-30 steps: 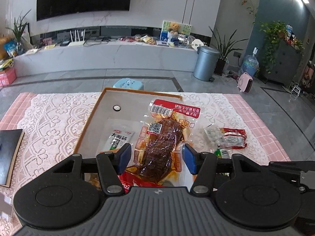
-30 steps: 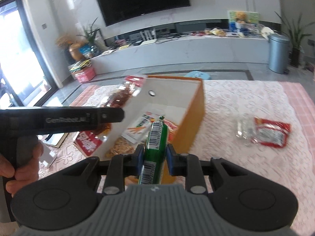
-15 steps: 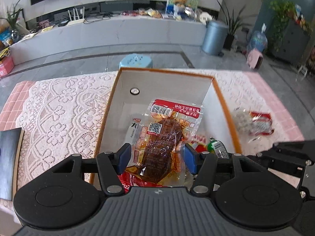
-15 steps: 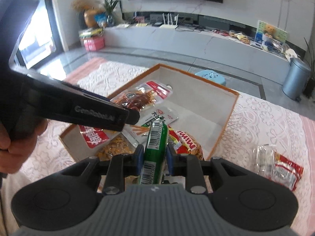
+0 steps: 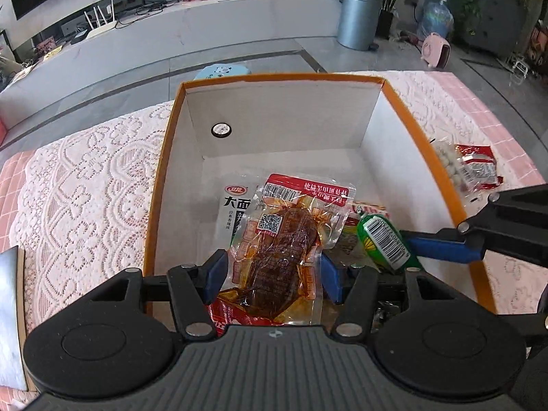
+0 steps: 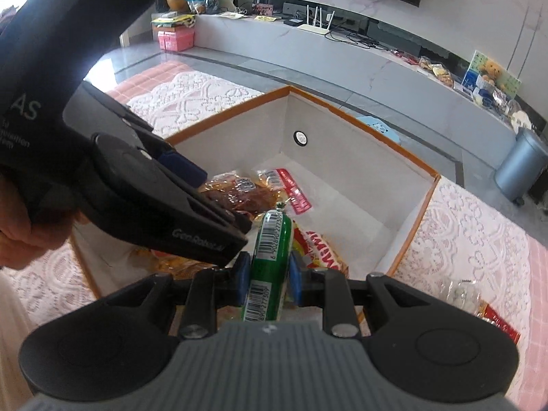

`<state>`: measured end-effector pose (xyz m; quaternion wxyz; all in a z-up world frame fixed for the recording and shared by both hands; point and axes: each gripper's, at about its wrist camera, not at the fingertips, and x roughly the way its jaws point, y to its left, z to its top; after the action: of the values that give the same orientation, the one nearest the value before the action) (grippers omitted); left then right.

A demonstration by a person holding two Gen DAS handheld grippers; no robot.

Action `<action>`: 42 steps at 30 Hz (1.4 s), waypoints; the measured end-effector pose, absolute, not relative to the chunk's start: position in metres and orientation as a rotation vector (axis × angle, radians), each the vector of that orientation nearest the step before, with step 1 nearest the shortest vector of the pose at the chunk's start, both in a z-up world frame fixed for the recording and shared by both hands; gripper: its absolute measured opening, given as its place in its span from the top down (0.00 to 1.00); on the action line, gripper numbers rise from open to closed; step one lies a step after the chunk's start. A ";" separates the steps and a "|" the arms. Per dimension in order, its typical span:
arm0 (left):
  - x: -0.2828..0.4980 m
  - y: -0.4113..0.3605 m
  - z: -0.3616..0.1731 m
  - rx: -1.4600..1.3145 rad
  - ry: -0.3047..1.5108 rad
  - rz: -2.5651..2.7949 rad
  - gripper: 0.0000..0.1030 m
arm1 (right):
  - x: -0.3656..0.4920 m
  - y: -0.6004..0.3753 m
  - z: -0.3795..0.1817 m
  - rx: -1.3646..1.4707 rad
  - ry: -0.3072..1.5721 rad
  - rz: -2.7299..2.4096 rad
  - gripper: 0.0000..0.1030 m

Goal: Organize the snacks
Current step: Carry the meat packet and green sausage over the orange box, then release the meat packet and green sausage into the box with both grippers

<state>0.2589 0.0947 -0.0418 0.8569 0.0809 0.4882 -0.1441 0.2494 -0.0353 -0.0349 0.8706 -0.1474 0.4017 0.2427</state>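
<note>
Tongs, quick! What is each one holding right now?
Left tongs: closed on the clear packet of brown meat.
Right tongs: closed on the green sausage stick.

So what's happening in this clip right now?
A person is packing snacks into an orange-edged box. The left hand-held gripper holds a clear meat pouch and the right hand-held gripper a green sausage, both over the box, neither released. Other packets already lie inside; a red packet sits outside on the lace cloth.
</note>
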 end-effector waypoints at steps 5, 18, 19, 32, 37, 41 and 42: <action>0.267 0.093 -0.049 0.212 1.039 -0.295 0.36 | 0.258 -0.032 -0.041 -0.360 0.842 0.523 0.79; 0.272 0.070 -0.059 0.389 1.039 -0.264 0.32 | 0.267 -0.034 -0.052 -0.417 0.866 0.493 0.79; 0.272 0.070 -0.059 0.390 1.035 -0.265 0.29 | 0.268 -0.034 -0.053 -0.418 0.867 0.493 0.79; 0.264 0.095 -0.027 0.245 0.931 -0.241 0.29 | 0.272 -0.029 -0.050 -0.491 0.852 0.491 0.79; 0.257 0.098 -0.022 0.236 0.919 -0.227 0.29 | 0.280 -0.023 -0.056 -0.543 0.880 0.471 0.79; 0.257 0.099 -0.028 0.236 0.938 -0.210 0.29 | 0.283 -0.023 -0.062 -0.574 0.893 0.458 0.79; 0.258 0.099 -0.029 0.234 0.943 -0.208 0.29 | 0.283 -0.022 -0.063 -0.584 0.895 0.453 0.79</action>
<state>0.2575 0.0992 -0.0291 0.8790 0.1124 0.4524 -0.0999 0.2826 -0.0224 -0.0627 0.8362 -0.2760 0.4227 0.2142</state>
